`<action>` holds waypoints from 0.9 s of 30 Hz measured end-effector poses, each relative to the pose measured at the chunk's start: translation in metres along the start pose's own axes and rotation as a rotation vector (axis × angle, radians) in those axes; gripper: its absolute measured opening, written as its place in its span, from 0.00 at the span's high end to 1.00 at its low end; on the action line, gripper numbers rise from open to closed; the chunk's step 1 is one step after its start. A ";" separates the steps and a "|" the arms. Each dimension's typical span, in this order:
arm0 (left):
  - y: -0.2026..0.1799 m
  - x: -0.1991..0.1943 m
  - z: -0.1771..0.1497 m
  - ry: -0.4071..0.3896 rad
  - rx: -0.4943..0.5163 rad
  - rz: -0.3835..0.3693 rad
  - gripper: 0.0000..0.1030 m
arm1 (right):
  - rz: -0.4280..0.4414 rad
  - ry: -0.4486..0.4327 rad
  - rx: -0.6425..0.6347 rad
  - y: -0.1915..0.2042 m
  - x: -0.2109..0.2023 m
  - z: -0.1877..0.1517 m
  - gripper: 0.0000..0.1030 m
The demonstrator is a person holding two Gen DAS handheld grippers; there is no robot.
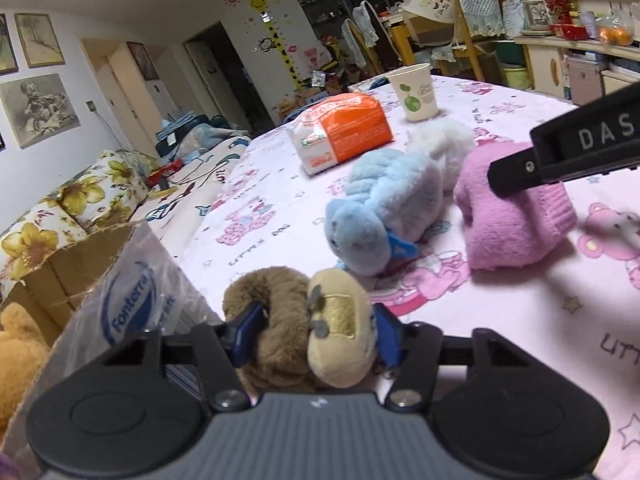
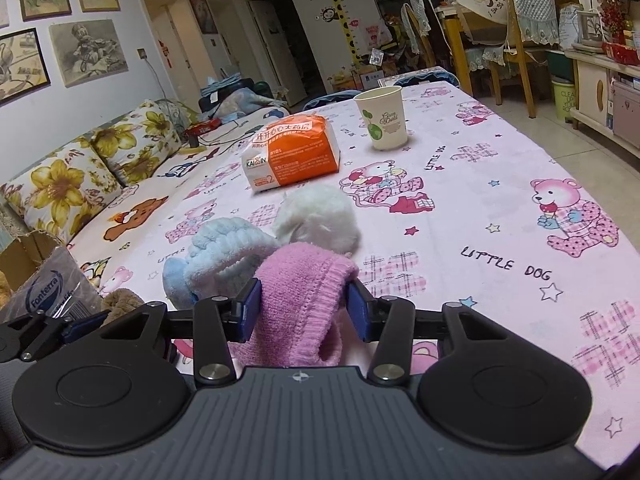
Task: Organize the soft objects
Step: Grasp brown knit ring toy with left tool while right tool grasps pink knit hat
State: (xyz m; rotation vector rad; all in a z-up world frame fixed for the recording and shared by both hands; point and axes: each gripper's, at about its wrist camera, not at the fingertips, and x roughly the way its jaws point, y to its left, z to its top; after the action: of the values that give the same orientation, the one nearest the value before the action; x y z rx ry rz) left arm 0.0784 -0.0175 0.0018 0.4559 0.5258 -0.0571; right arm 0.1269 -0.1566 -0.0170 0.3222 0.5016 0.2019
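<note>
Left wrist view: left gripper clamped on brown plush toy, 6 o'clock, long axis crosswise. Right gripper clamped on pink sock, cuff toward 2 o'clock. Blue plush beyond on counter.

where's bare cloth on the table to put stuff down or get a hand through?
Free: the wide stretch of the tablecloth right of the paper cup and the pink sock, out to the table edge. Also the strip left of the orange pack. Crowded: the middle, where the blue plush, the white plush and the sock bunch together.
</note>
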 end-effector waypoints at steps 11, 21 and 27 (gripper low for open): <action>0.012 -0.011 0.001 -0.003 -0.140 -0.122 0.59 | -0.017 0.016 -0.007 -0.005 -0.011 0.000 0.50; 0.022 -0.047 -0.001 -0.070 -0.214 -0.200 0.60 | -0.022 0.024 -0.039 -0.001 -0.023 -0.002 0.60; 0.026 -0.077 -0.003 -0.136 -0.234 -0.230 0.60 | -0.042 0.033 -0.045 0.003 -0.031 -0.011 0.64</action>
State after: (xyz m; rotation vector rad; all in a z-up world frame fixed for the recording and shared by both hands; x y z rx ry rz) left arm 0.0149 0.0024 0.0480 0.1598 0.4431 -0.2433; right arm 0.0949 -0.1597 -0.0114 0.2647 0.5354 0.1775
